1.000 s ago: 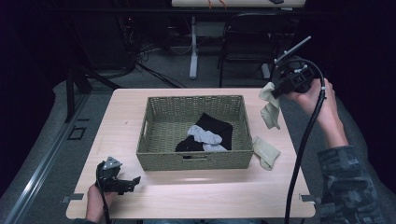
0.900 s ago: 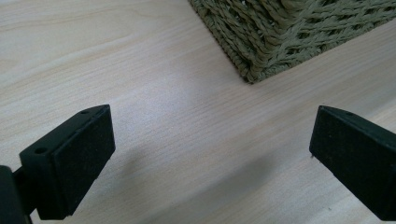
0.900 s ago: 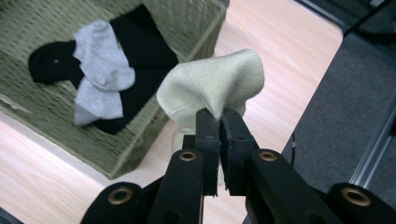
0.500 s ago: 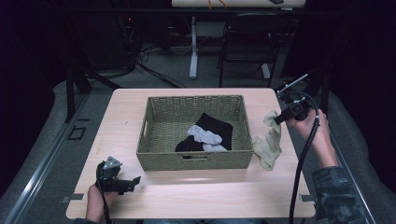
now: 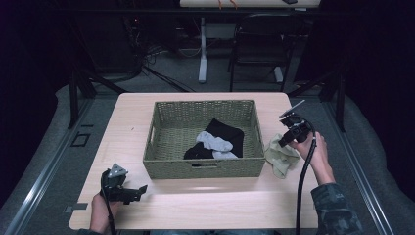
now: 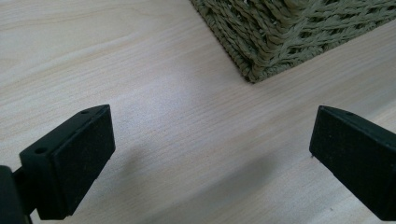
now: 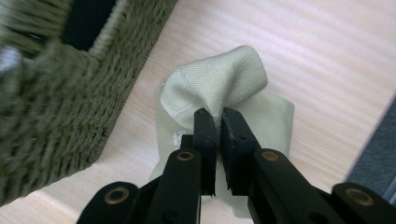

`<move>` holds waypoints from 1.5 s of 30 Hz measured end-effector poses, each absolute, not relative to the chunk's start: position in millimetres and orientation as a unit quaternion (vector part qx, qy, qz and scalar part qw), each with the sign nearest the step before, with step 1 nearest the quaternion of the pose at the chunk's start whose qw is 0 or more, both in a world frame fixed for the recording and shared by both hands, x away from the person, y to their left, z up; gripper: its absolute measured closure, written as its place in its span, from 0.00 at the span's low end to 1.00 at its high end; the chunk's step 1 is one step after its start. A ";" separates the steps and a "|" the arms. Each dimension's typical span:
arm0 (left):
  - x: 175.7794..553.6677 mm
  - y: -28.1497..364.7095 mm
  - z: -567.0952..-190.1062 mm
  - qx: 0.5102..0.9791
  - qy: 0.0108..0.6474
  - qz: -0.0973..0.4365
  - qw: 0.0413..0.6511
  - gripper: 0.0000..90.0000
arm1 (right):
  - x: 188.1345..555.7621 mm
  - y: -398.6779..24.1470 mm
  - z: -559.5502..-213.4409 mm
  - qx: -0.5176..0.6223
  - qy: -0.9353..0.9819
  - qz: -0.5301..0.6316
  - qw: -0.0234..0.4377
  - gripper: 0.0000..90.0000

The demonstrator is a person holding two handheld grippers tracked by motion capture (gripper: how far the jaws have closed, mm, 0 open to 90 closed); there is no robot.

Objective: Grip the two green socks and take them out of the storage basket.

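- pale green sock is crumpled on the table just right of the wicker basket, so there's no clear long axis
- right gripper is pinching a fold of it; toe and cuff are hard to tell apart
- left gripper is spread wide near the basket's front-left corner

basket: blurred, cut off at left | pale sock: lower part behind tongs

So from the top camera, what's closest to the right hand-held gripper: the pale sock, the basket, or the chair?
1. Pale sock, pinched in the right hand-held gripper, right of the basket.
2. Basket, mid-table, to its left.
3. Chair, on the floor beyond the table.
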State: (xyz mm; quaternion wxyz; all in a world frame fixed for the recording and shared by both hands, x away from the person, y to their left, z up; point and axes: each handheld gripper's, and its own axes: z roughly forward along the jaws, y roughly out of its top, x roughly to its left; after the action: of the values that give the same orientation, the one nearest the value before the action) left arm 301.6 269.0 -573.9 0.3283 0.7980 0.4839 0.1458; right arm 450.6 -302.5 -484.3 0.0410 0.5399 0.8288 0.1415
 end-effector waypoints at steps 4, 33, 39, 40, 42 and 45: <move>301.5 269.0 -573.8 0.799 0.483 0.146 0.328 0.00 | 451.8 -303.5 -500.9 0.543 0.828 0.135 0.027 0.92; 301.9 267.9 -574.5 0.800 0.483 0.145 0.325 0.00 | 350.0 -322.6 -476.3 0.516 0.820 0.221 0.112 0.11; 302.8 267.2 -575.1 0.800 0.484 0.147 0.323 0.00 | 322.9 -327.2 -488.2 0.511 0.819 0.230 0.129 0.02; 302.8 266.8 -575.2 0.799 0.485 0.146 0.323 0.00 | 315.3 -328.0 -494.2 0.511 0.817 0.234 0.128 0.02; 303.3 267.0 -575.2 0.800 0.484 0.145 0.323 0.00 | 308.6 -329.3 -501.9 0.514 0.815 0.235 0.128 0.02; 303.8 266.7 -575.2 0.802 0.481 0.146 0.322 0.00 | 304.7 -331.0 -507.1 0.516 0.815 0.233 0.124 0.01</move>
State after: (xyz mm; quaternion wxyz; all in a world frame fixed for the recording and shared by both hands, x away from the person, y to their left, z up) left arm 303.8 266.7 -575.2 0.3220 0.8021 0.4814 0.1455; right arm 304.7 -331.0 -507.1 0.1242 0.5156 0.8151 0.2332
